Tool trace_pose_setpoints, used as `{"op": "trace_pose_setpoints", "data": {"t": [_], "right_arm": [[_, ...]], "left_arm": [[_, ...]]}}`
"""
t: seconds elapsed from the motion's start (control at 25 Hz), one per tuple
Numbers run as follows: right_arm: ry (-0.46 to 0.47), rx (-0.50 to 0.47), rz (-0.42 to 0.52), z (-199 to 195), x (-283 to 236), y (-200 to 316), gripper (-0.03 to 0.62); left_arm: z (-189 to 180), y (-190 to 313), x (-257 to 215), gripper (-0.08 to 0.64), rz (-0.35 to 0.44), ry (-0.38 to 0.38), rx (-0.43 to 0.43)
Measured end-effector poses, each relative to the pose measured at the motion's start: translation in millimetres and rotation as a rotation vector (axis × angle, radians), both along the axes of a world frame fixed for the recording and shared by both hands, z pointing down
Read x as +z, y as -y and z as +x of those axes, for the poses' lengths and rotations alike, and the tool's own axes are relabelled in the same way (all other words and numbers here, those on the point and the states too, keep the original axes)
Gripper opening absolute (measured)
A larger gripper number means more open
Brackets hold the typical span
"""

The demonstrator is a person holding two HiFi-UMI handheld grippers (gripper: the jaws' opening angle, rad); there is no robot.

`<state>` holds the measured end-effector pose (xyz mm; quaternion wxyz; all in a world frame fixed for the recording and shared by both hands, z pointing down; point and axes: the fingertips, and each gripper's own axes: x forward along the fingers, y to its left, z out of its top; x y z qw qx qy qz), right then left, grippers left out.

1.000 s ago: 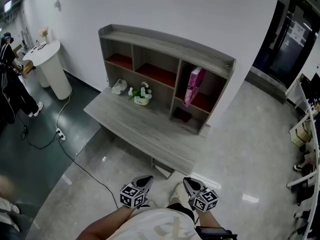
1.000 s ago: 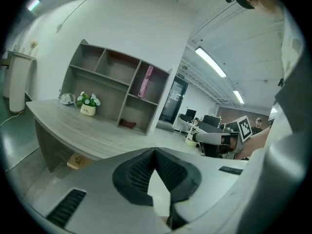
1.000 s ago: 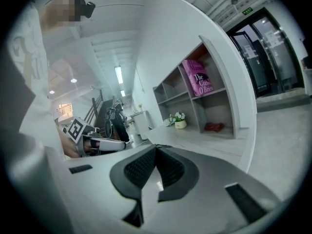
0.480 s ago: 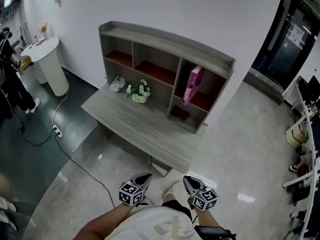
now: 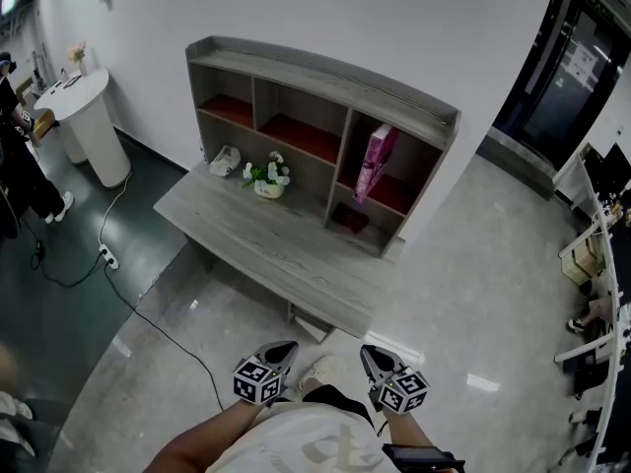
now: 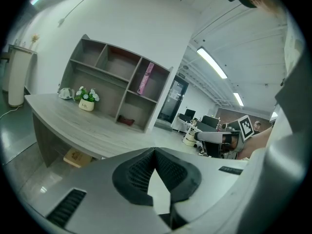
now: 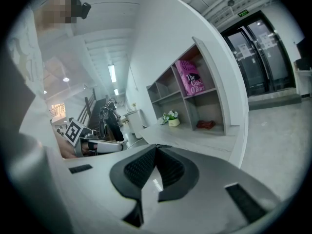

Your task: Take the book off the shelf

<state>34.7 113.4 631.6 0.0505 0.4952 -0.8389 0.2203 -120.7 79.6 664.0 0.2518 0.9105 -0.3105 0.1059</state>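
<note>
The pink book [image 5: 373,162] is sitting in the shelf [image 5: 325,79], in the top box on the right side. It is standing on its end and leaning a bit. Nothing is touching it. A small dark red thing [image 5: 350,219] is lying in the box just under it.

The shelf is standing at the back of a long grey desk [image 5: 271,249], against the white wall. A little pot of white flowers [image 5: 266,175] is sitting on the desk, in front of the middle of the shelf. A small white thing [image 5: 225,160] is lying beside the flowers, nearer the left end. A brown box [image 6: 74,156] is sitting on the floor under the desk.

The left claw [image 5: 284,347] and the right claw [image 5: 366,352] are hanging low, close to the person's body and well away from the desk. They are side by side and pointing toward the desk. The left claw is pinching shut, its tips touching, with nothing in it. The right claw is pinching shut too, and it is holding nothing.

A white round table [image 5: 91,126] is standing far off on the left. A black cord [image 5: 148,315] is trailing over the floor. Another person [image 5: 22,170] is standing at the left edge.
</note>
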Motion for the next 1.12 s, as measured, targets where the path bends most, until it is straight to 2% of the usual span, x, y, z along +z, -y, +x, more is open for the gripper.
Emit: {"op": "trace_pose_setpoints", "data": {"t": [0.28,0.88,1.12], "right_arm": [[0.008,0.005,-0.027,10,13,14,0.005],[0.007,-0.051,-0.026,16,12,91,0.005],[0.016,-0.047,-0.034,26,16,114,0.005]], "left_arm": [[11,16,7,0.002,-0.012,0.008,0.006],[16,79,4,0.002,-0.018,0.017,-0.046],[25,103,3,0.002,-0.018,0.03,-0.041]]}}
